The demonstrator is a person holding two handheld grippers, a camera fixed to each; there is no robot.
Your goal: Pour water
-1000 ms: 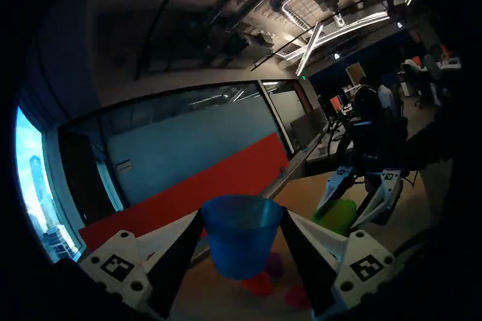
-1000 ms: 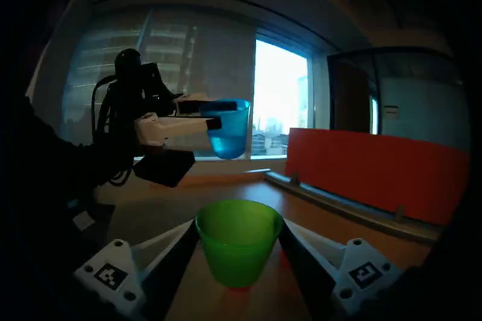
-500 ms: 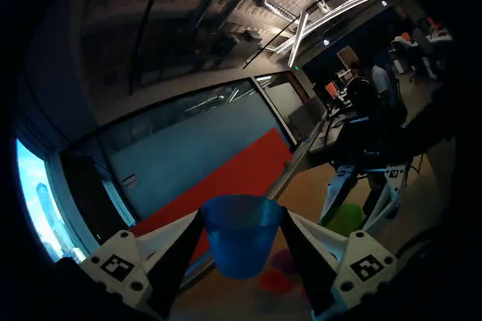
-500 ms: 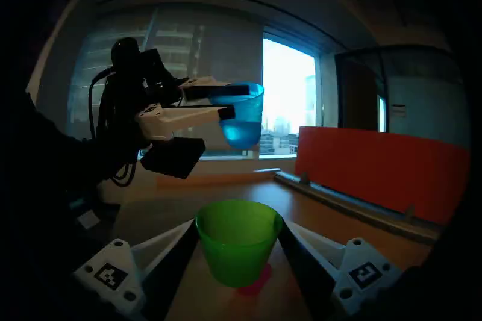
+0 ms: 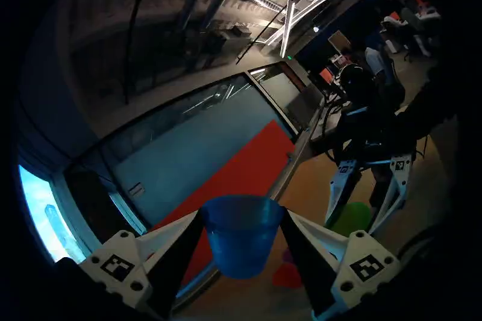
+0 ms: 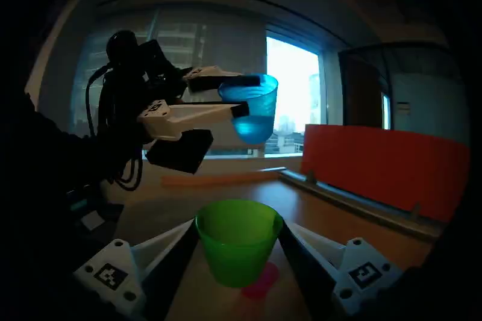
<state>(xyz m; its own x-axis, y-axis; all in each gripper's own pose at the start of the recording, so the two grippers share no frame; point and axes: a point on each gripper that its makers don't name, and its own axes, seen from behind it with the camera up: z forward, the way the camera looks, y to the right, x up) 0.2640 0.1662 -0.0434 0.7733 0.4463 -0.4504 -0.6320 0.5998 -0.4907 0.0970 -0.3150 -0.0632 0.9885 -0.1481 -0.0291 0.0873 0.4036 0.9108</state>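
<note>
In the left gripper view, a bright window (image 5: 43,224) is seen at the far left, and a red partition (image 5: 241,173) is stretched from it toward the middle, behind a long glass wall. At the lower centre the blue cup (image 5: 242,243) is held upright between the two fingers of the left gripper (image 5: 241,227), whose jaws are pressed against the cup's sides. To the right, farther off, the right gripper (image 5: 370,197) is seen over the wooden table (image 5: 304,191), with the green cup (image 5: 354,217) clamped between its fingers. In the right gripper view, a dark hand (image 6: 117,119) is seen at the left, and the left gripper is carried from it toward the middle, with the blue cup raised well above the table against the window. The blue cup is tipped slightly, and a darker band is seen in its lower part; whether this is water cannot be told. Below it, at the lower centre, the green cup is gripped upright from both sides, lower than the blue cup and apart from it. A pink disc (image 6: 262,277) is seen on the table just beneath the green cup's base, and the red partition is set along the table's right side.
</note>
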